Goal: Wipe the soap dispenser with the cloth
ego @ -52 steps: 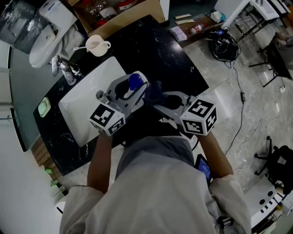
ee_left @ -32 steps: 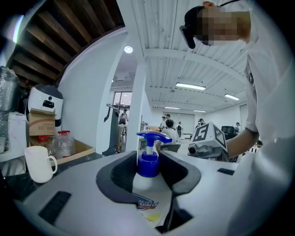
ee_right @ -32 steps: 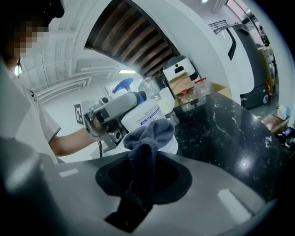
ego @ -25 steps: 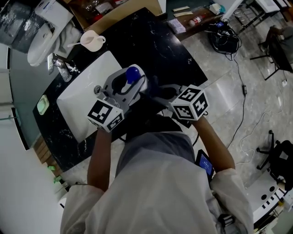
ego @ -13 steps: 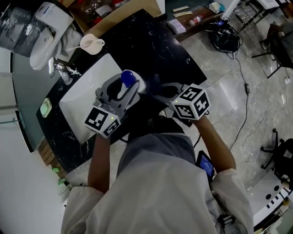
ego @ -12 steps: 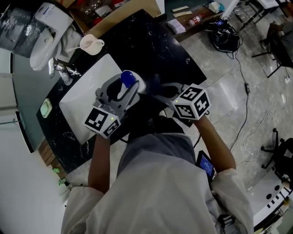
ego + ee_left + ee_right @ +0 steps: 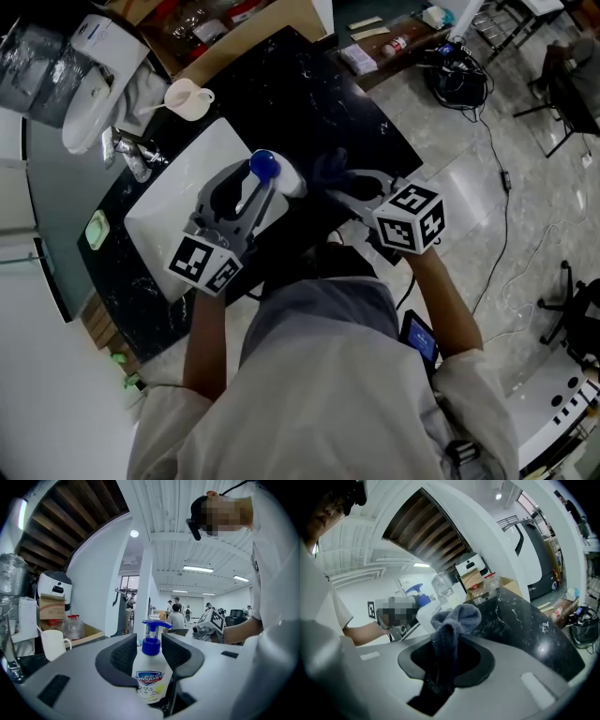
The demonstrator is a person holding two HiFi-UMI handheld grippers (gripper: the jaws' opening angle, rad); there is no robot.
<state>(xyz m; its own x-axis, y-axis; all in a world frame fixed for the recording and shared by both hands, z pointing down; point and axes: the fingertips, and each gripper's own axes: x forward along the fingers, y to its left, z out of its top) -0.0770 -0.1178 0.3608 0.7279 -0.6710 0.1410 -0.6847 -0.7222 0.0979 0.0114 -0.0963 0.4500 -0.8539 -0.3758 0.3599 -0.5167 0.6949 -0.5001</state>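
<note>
The soap dispenser point(image 7: 151, 679) is held upright over the bench point(image 7: 309, 84), gripped by the fingers point(image 7: 121, 654) of the left gripper point(image 7: 151, 649), while the cloth point(image 7: 457, 616) is clamped in the right gripper point(image 7: 450, 663) close beside it, so wiping is judged unfinished and contact unconfirmed.

1. A white basin point(image 7: 169, 216) sits sunk in a black marble counter point(image 7: 319, 94)
2. A chrome tap point(image 7: 131, 155) stands at the basin's left rim
3. A cream mug point(image 7: 190, 97) rests on the counter just beyond the basin's far corner
4. A small pale green dish point(image 7: 94, 230) lies near the basin, on the tap's side
5. An open cardboard box point(image 7: 253, 28) stands behind the mug, farther from the basin
6. A tangle of black cables point(image 7: 459, 80) lies on the floor, well apart from the basin, off to the right
</note>
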